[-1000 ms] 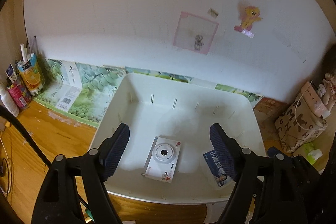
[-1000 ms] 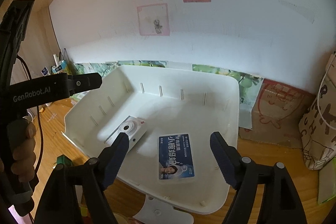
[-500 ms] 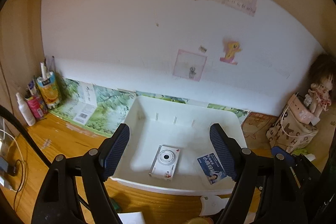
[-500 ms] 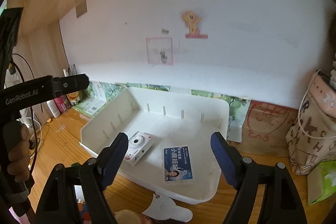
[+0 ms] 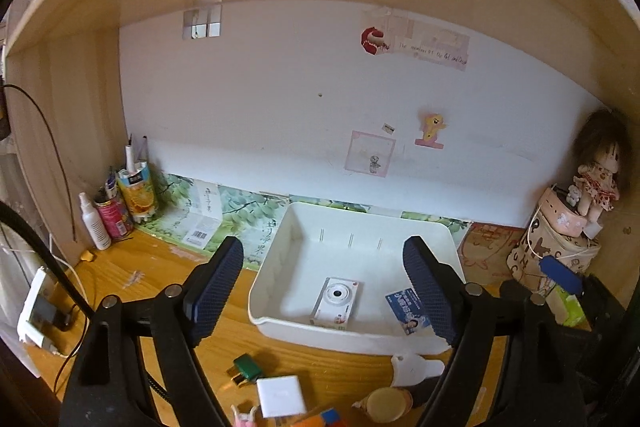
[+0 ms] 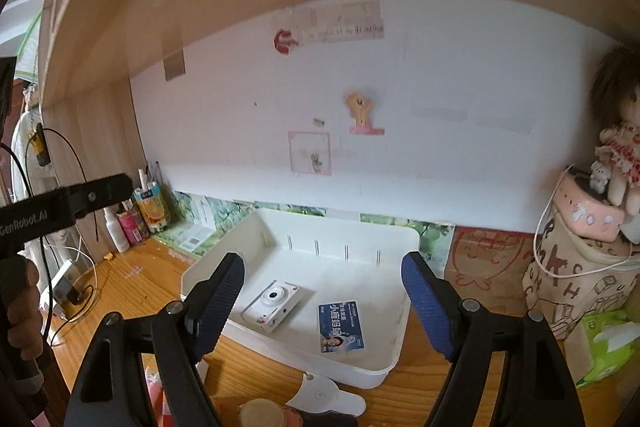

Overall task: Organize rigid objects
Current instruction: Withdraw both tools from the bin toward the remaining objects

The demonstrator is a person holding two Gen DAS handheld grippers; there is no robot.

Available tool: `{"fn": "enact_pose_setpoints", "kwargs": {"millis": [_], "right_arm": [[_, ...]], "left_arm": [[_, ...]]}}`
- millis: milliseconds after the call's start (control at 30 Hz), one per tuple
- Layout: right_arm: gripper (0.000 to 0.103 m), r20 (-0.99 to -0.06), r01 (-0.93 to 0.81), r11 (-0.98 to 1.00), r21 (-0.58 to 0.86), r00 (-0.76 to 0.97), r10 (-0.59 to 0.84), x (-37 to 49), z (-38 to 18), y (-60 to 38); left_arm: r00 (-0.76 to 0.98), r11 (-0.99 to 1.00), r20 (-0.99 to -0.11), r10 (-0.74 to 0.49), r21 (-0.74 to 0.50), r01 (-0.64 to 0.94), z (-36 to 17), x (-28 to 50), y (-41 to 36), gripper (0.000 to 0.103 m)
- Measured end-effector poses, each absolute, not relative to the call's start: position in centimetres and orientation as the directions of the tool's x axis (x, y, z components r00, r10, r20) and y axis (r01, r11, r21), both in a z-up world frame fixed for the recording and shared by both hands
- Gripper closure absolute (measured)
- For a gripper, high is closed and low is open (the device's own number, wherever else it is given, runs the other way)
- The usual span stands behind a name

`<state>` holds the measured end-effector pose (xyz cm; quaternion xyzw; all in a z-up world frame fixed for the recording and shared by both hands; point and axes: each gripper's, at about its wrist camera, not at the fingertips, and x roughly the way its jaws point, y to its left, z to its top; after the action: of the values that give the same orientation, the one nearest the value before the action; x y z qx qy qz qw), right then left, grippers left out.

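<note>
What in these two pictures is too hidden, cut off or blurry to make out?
- Left view: the blue card in the white tray is half hidden behind a finger of the left tongs.
- Left view: the bright toys at the bottom are cut off by the edge.
- Right view: the round wooden thing is cut off below.
- Both views: the wall note is too small to read.

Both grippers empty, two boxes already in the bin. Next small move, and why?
Probably bring the left gripper down toward the green plug on the desk in front of the white bin. Its jaws have just been opening with nothing between them, and the plug lies loose outside the bin, nearest that gripper.
</note>
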<state>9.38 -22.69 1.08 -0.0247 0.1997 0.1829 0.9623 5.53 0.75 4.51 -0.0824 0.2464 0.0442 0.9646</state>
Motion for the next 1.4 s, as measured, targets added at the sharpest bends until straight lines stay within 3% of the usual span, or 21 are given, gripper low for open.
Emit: {"fn": "enact_pose_setpoints", "kwargs": {"millis": [300, 633, 1400], "right_arm": [[0.018, -0.334, -0.351, 0.936, 0.021, 0.880, 0.338, 6.1, 2.2, -24.0], [0.018, -0.355, -0.341, 0.940, 0.007, 0.878, 0.321, 3.7, 1.4, -25.1], [0.018, -0.546, -0.316, 0.949, 0.021, 0.791, 0.275, 3.3, -4.7, -26.7]], "left_arm": [[0.872, 0.981, -0.487, 0.055, -0.136, -0.139, 4.6, 2.0, 0.4, 0.017], [0.849, 0.974, -0.527, 0.050, -0.163, -0.158, 3.4, -0.8, -0.2, 0.017], [0.653, 0.955, -0.758, 0.002, -0.191, -0.225, -3.4, -1.1, -1.4, 0.017]]}}
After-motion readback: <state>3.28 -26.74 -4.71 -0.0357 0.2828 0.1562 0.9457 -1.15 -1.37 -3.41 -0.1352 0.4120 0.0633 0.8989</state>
